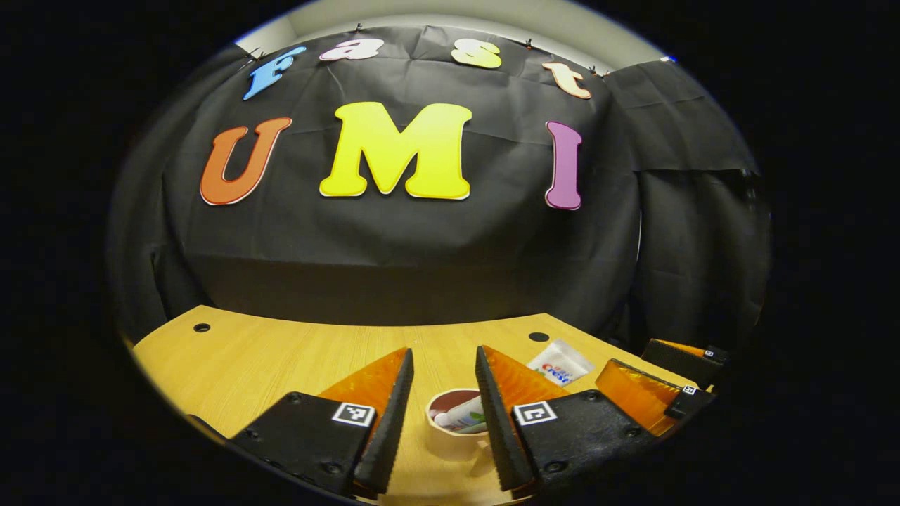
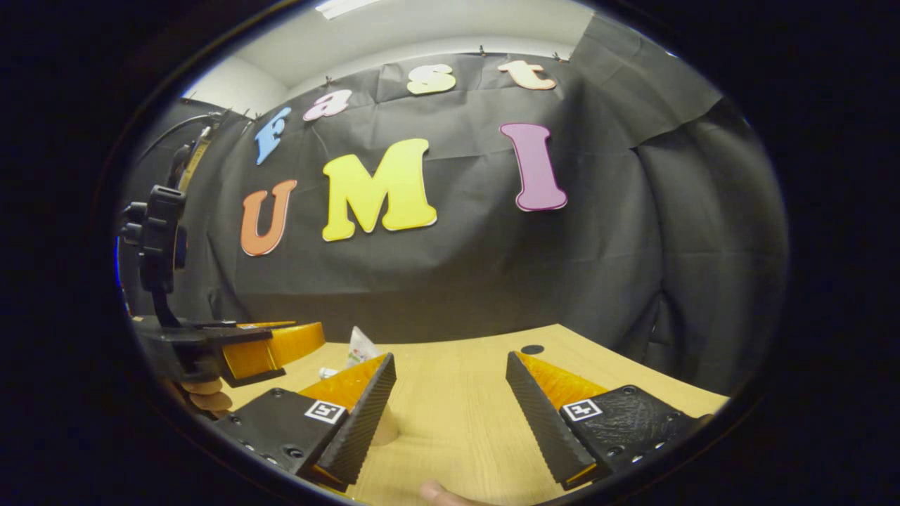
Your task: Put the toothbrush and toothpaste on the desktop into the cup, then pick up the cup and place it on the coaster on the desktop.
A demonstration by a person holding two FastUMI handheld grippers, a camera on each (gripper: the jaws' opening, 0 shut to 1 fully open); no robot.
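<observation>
Wooden desktop (image 1: 281,358) beneath both released grippers, left gripper (image 1: 443,393) above the cup (image 1: 450,439), right gripper (image 2: 450,393) beside.

two low forward views, shared desktop (image 1: 281,351)

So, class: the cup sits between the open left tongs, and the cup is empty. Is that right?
Not quite. The cup is not empty: a toothpaste tube leans in it, as the left gripper view shows. The left tongs are indeed open, with the cup between them.
</observation>
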